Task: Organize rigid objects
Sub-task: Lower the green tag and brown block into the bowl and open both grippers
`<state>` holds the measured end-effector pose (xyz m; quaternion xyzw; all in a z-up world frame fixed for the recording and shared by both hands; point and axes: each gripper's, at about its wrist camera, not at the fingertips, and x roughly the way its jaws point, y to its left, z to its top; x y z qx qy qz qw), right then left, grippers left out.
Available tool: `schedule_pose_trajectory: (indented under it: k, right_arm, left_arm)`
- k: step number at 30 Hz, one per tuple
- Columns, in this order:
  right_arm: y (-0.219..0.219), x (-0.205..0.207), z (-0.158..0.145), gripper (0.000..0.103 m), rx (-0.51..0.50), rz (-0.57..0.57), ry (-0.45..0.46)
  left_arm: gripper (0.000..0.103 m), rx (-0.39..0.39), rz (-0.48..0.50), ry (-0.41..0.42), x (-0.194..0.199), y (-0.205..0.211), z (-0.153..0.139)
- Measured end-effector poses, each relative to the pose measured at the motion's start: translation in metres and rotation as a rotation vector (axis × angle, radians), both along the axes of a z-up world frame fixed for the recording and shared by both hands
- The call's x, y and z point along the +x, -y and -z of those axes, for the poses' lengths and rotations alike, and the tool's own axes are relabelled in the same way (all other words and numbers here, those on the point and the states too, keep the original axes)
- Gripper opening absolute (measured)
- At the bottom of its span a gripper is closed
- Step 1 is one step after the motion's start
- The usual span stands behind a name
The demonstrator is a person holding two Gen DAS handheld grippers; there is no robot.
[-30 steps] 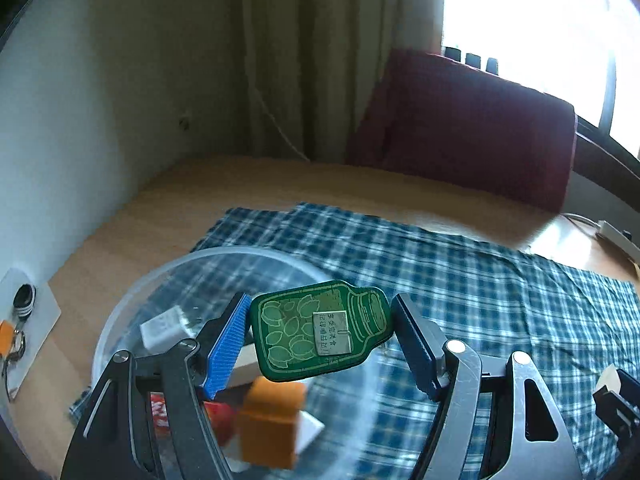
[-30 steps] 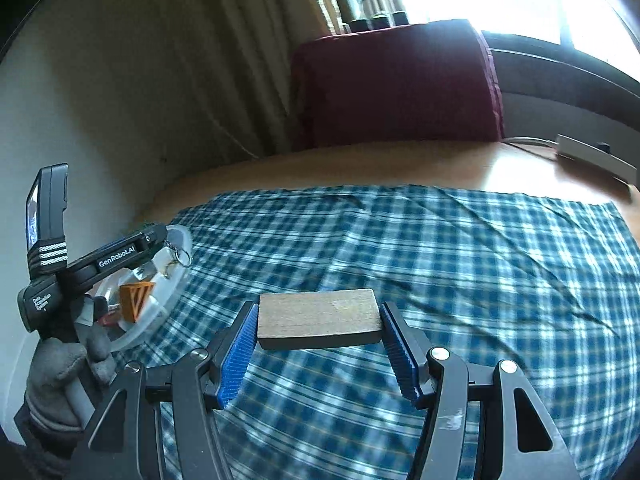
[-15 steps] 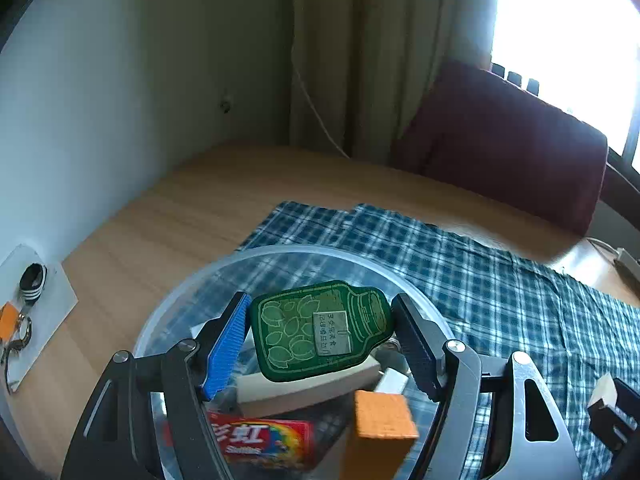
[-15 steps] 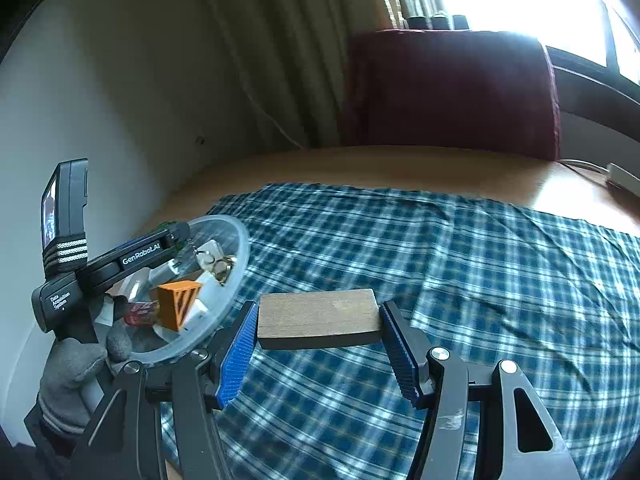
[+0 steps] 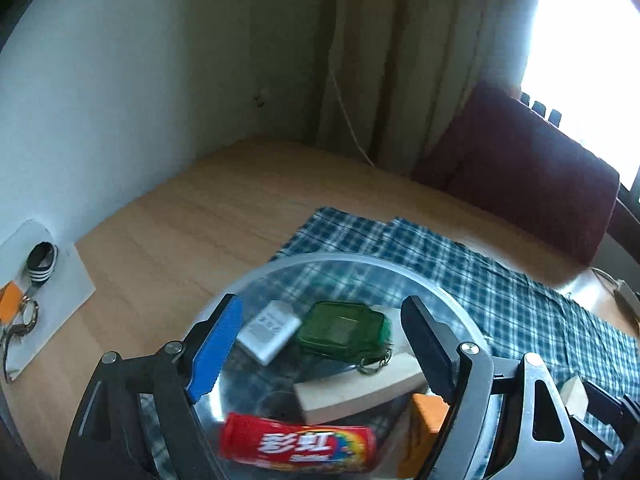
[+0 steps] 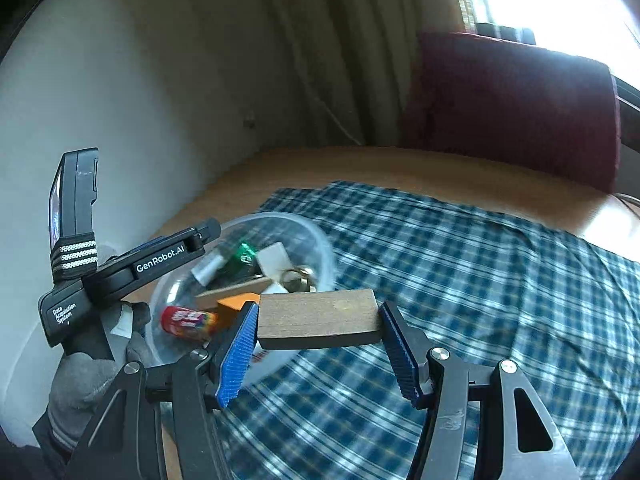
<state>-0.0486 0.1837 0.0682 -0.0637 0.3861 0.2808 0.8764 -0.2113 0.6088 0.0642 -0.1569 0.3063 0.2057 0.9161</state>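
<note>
Left tool (image 5: 320, 348): my fingers spread wide, empty, over the clear round plastic bowl (image 5: 460, 304).
Green bottle-shaped keychain (image 5: 344, 330): one, lying in the bowl below.
Right tool (image 6: 318, 346): clamped on one brown wooden block (image 6: 318, 318), just beside the bowl.

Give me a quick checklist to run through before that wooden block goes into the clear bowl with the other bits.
1. Wooden block held between the right hand-held gripper fingers: ok.
2. Green bottle-shaped tag released and lying in the clear bowl: ok.
3. Left hand-held gripper open and empty: ok.
4. Left hand-held gripper out of the way above the bowl: not ok, it hangs over it.
5. Room in the bowl for the block: cannot tell; the candy pack and pale block already crowd it.
</note>
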Motion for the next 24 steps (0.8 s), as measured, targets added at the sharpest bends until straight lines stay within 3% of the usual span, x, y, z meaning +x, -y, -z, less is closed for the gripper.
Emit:
schedule_pose_trajectory:
  k: [6, 16, 24]
  right_arm:
    - [-0.024, 0.014, 0.018, 0.064, 0.005, -0.035, -0.014]
    - [-0.064, 0.038, 0.034, 0.064, 0.011, -0.079, -0.016]
    - [-0.066, 0.039, 0.044, 0.083, 0.010, -0.066, -0.035]
  left_arm:
    - [0.083, 0.024, -0.032, -0.014, -0.062, -0.076, 0.002]
    - [0.083, 0.033, -0.074, -0.027, -0.104, -0.132, 0.011]
    - [0.083, 0.058, -0.080, -0.029, -0.112, -0.144, 0.014]
